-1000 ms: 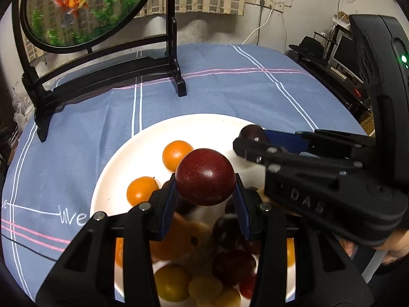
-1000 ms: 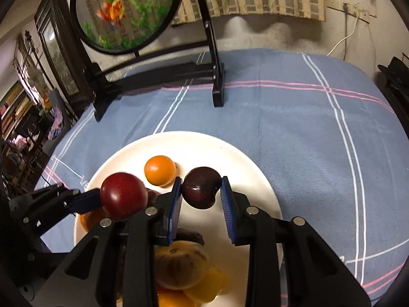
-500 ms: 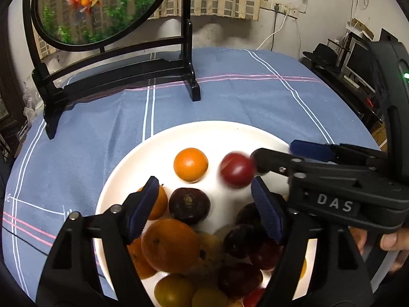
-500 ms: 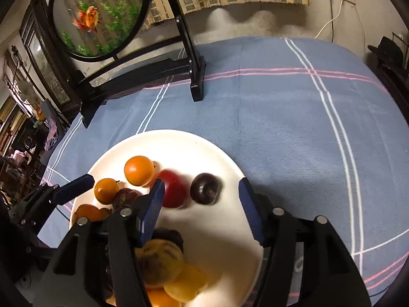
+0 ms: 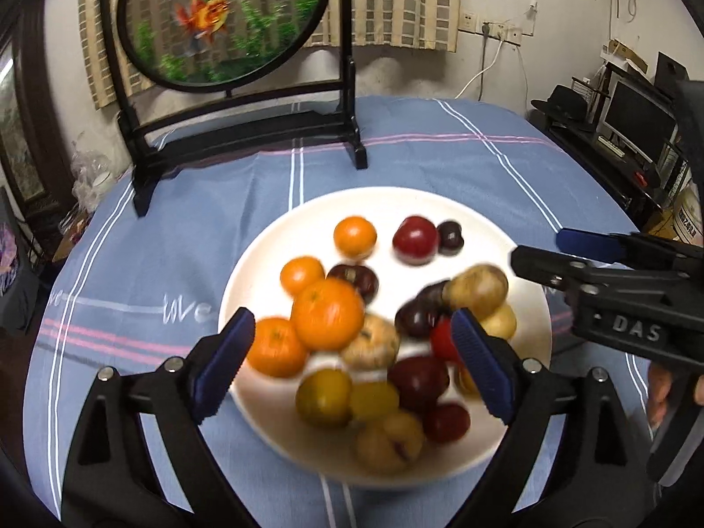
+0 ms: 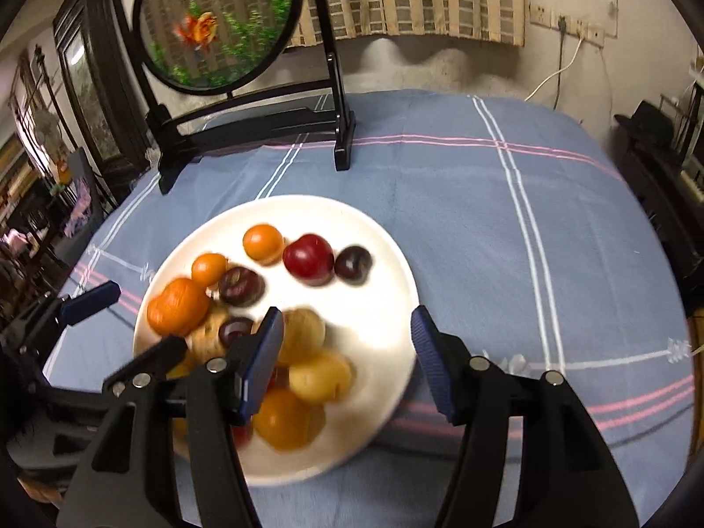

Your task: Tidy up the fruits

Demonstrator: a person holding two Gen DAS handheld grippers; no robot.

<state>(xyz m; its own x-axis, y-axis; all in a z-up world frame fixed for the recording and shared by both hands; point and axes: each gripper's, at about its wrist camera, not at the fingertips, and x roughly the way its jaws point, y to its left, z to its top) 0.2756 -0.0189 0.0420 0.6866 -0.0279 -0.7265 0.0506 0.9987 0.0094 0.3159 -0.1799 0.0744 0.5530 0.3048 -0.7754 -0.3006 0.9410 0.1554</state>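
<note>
A white plate [image 5: 506,229] [image 6: 396,264] holds several fruits. A red plum [image 5: 415,239] [image 6: 308,258] and a dark plum [image 5: 450,237] [image 6: 352,262] lie side by side on its far part. Oranges [image 5: 328,313] [image 6: 178,306] sit to the left, with yellow and dark fruits heaped at the near side. My left gripper [image 5: 347,352] hovers above the near heap, its jaws opening wide with nothing pressed between them. My right gripper [image 6: 347,334] stands open over the plate's near right part, holding nothing. It also shows at the right of the left wrist view [image 5: 541,248].
A round fish screen on a black stand [image 5: 246,132] [image 6: 264,123] stands behind the plate on the blue checked cloth [image 5: 440,163]. A person's hand [image 5: 660,396] shows at the right edge. Shelves and a monitor [image 5: 633,119] lie beyond the table's right side.
Both grippers let go of their plums, which now rest on the far part of the plate. Both jaws spread apart and both grippers drew back and upward from the plate.
</note>
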